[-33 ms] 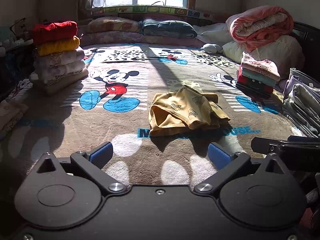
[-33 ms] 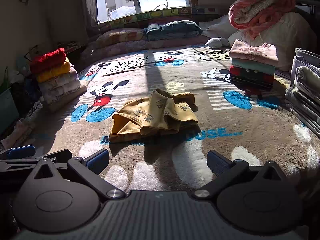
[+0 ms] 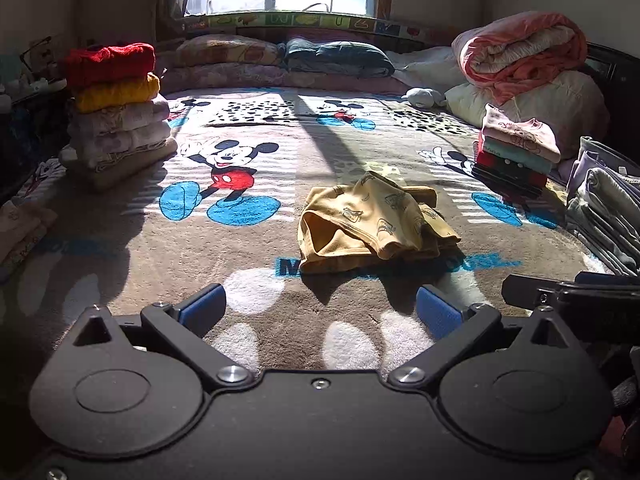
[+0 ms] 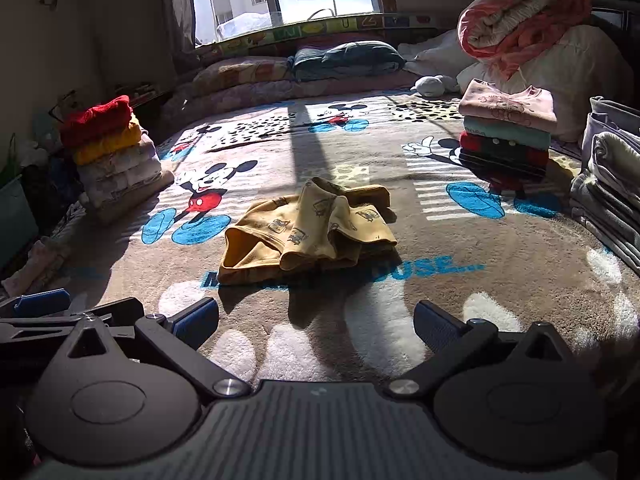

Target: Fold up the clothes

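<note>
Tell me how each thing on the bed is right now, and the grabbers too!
yellow garment: crumpled, not folded, lying loose on the blanket
left stack of clothes: folded, piled
right stack of clothes: folded, piled
pink quilt: rolled up on a pillow
left gripper: open, empty
right gripper: open, empty

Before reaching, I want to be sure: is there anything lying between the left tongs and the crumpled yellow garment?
Nothing: in the left wrist view only bare blanket separates the open left tongs from the yellow garment.
</note>
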Motion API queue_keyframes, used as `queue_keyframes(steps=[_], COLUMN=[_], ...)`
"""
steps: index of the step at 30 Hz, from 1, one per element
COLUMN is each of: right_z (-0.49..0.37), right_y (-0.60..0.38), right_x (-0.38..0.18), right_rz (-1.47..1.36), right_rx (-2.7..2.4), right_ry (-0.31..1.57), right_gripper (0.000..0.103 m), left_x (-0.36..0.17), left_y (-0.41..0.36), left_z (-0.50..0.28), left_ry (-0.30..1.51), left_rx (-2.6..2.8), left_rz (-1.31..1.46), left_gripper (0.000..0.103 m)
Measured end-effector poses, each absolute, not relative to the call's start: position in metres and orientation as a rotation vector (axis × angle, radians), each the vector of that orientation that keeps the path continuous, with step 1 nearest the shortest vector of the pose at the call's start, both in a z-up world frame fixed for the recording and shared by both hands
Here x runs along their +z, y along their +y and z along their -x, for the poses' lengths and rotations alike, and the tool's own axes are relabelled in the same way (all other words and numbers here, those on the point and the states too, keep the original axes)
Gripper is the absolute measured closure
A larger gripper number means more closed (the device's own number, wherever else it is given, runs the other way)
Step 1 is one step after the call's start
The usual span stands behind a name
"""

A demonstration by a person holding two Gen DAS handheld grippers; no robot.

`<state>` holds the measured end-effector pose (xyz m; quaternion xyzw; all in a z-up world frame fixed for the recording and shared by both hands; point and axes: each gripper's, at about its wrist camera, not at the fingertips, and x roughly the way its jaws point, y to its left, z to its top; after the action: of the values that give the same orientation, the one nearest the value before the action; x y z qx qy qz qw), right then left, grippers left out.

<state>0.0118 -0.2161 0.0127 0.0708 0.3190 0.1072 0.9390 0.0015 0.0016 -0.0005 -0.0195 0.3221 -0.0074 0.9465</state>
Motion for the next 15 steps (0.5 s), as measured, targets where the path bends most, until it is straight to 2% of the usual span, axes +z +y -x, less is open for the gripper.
queue_keyframes(steps=[15], right_z=[-0.0122], right_y=[-0.2155], right_x=[0.0114], right_rz=[-0.140], right_rx=[0.221], right_ry=[0.655], right_gripper=[0.000], left_x=[-0.0058], left_y=[-0.0005], left_z=[-0.0024], left_ry=[0.650], left_rx=[-0.016], left_rz=[0.064], left_gripper=[0.000])
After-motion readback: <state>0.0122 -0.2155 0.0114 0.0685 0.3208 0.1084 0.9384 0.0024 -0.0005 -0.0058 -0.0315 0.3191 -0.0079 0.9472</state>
